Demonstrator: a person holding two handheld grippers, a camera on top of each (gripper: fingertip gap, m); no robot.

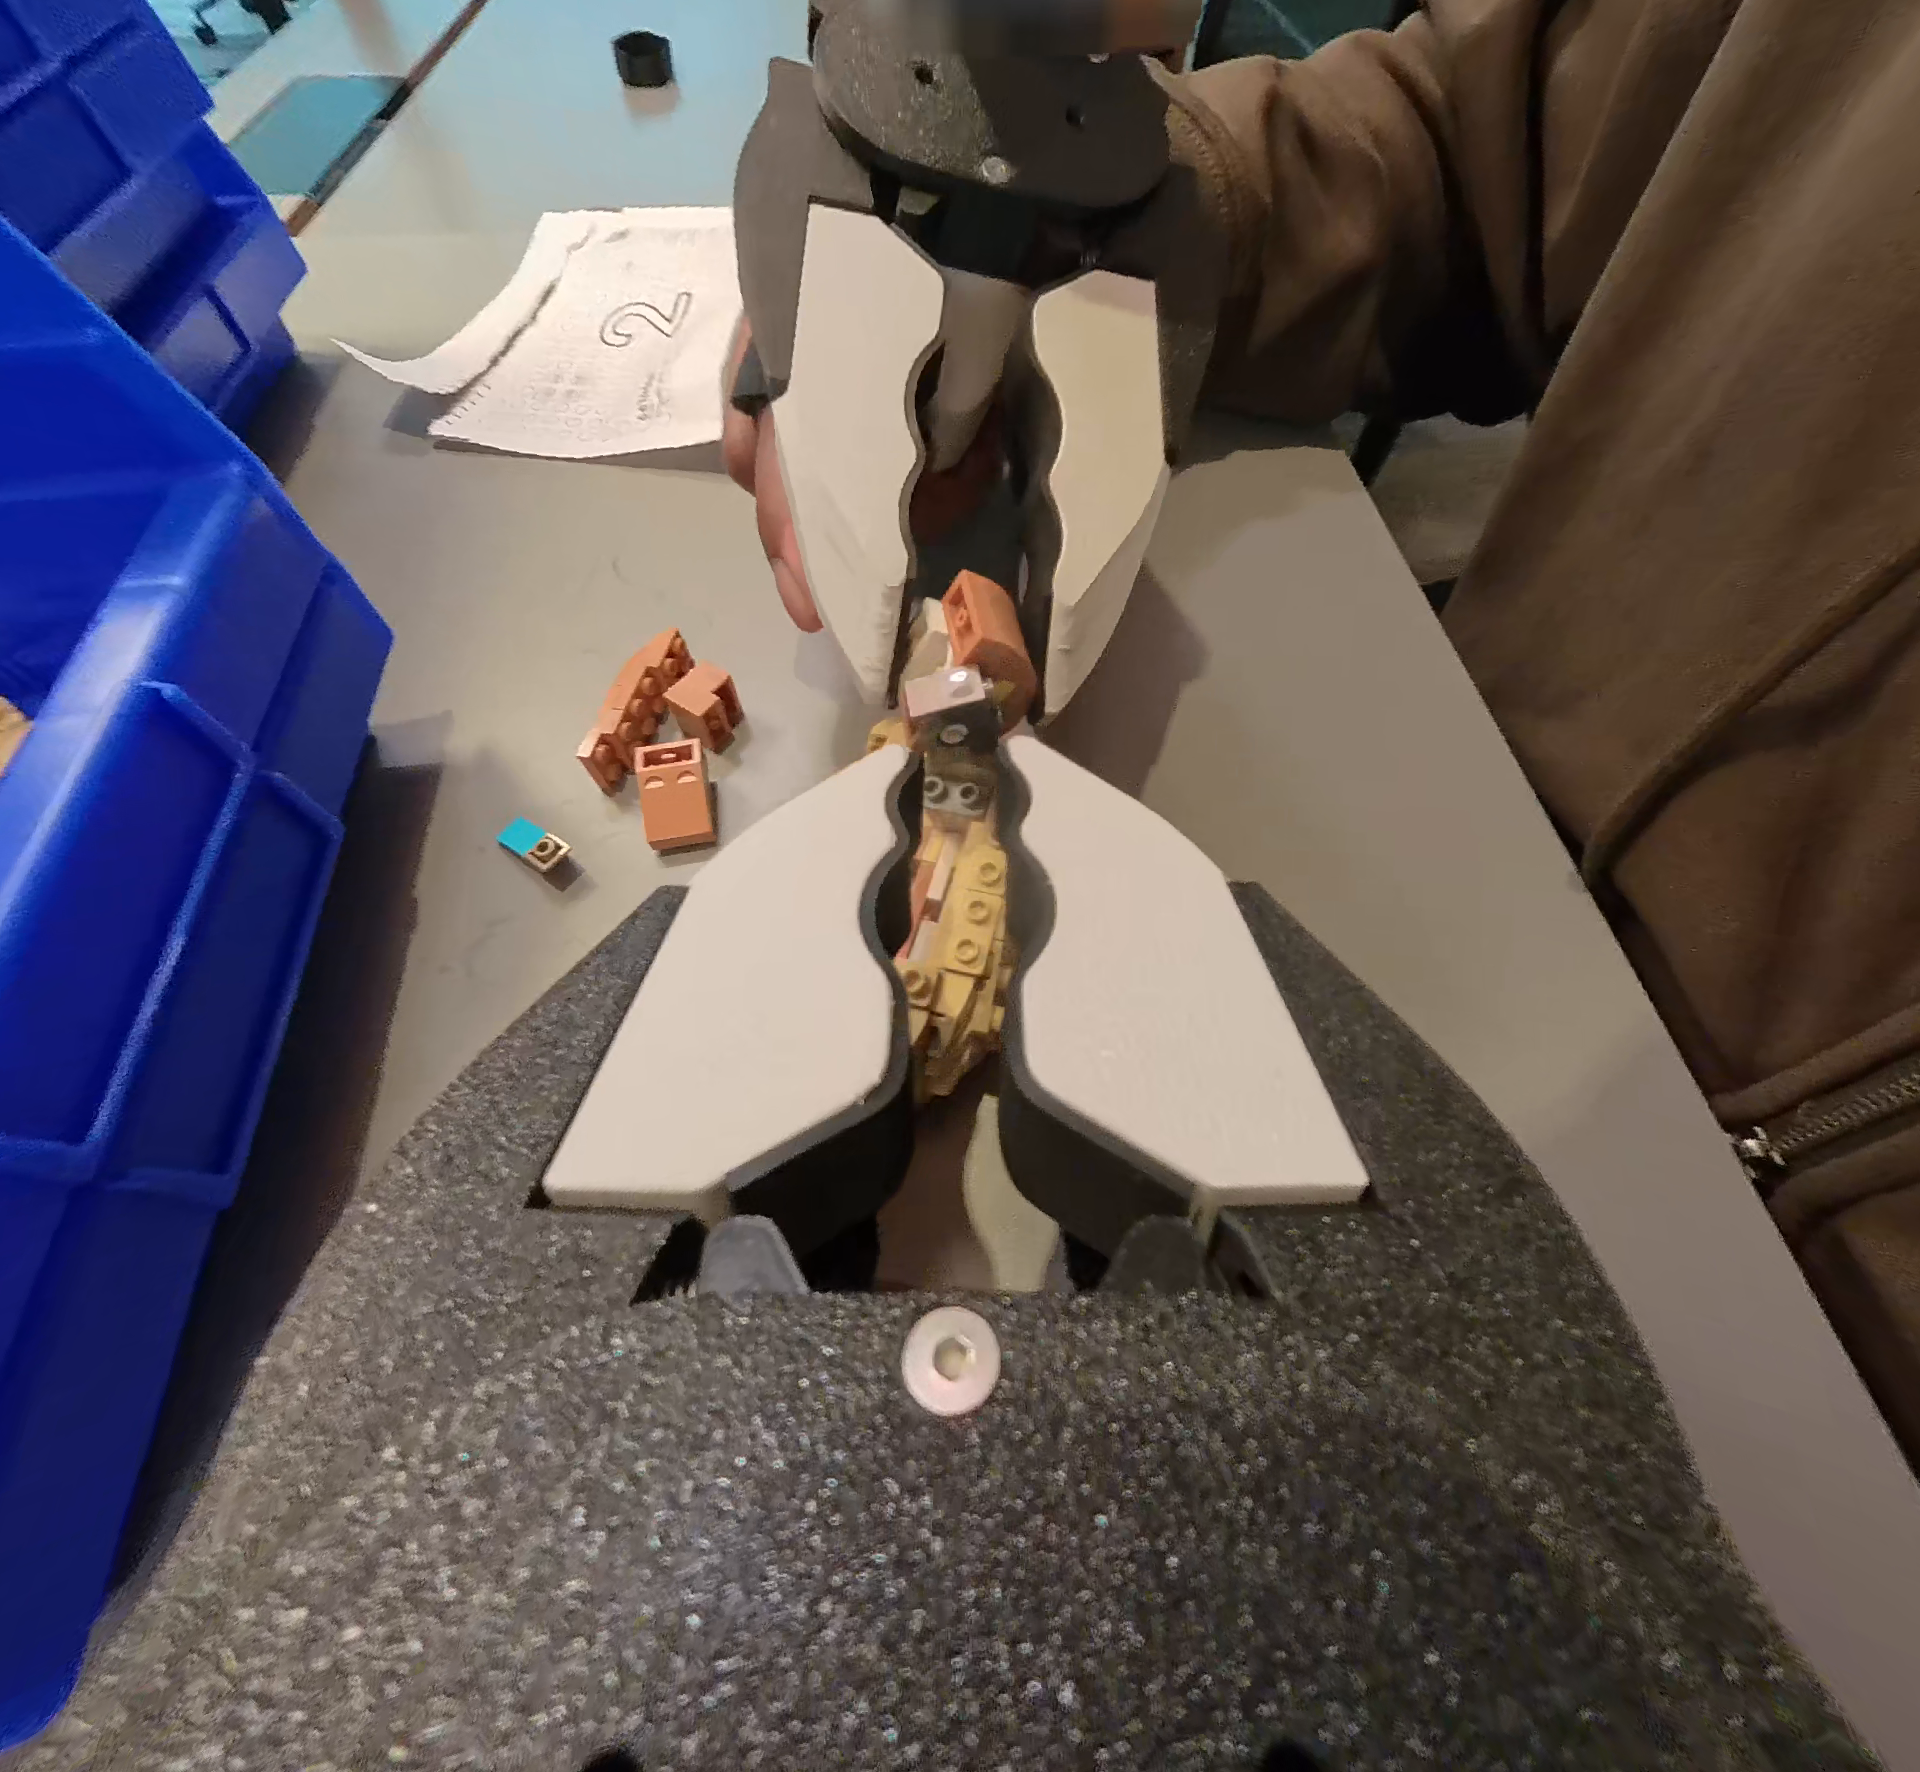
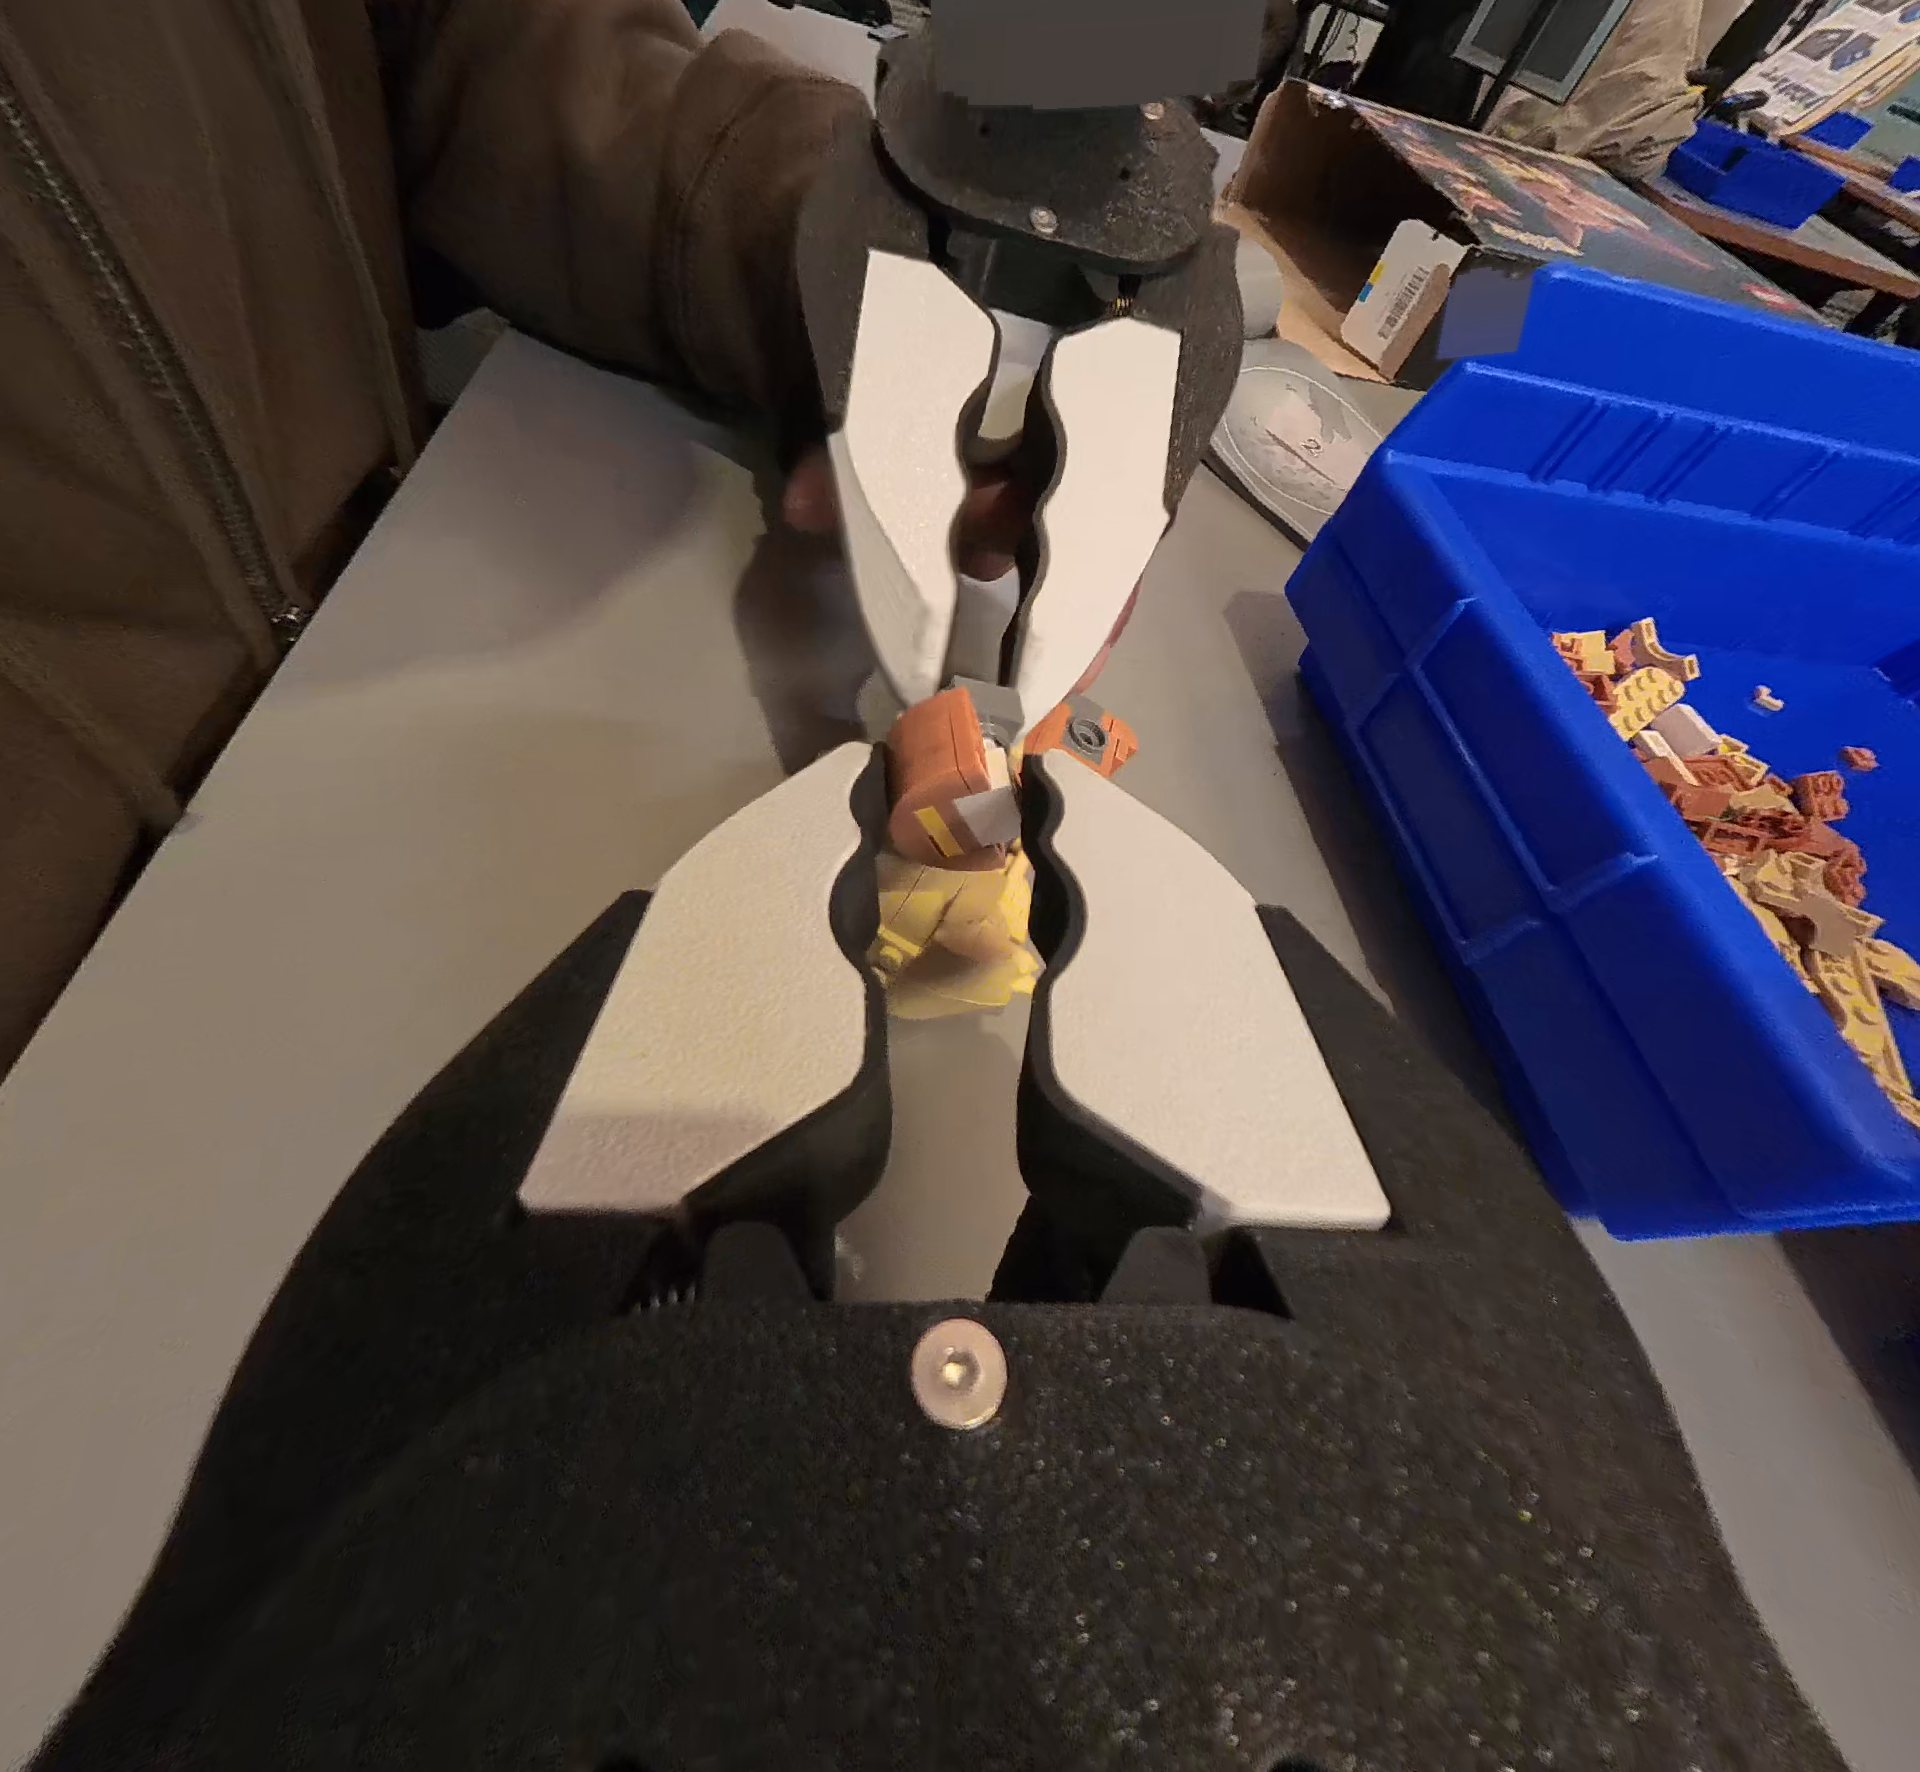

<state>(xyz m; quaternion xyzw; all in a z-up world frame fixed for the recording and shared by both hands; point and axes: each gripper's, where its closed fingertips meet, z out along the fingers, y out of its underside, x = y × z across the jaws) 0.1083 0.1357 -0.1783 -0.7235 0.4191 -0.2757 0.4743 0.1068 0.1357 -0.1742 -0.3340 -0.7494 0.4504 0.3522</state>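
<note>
Two claws meet tip to tip over desk. Left claw [image 1: 961,756] grips tan brick assembly [image 1: 961,933]; right claw [image 2: 951,787] grips brown brick block [image 2: 935,777]. Loose brown bricks [image 1: 665,735] nearby; blue bin [image 2: 1621,787] at desk edge.

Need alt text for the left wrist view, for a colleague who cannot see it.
The left gripper and the right gripper opposite meet tip to tip on a small brick model above a grey table. Loose orange bricks lie to the left, beside blue bins.

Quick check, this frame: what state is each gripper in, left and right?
Left gripper: closed on the tan brick assembly.
Right gripper: closed on the brown brick block.
</note>
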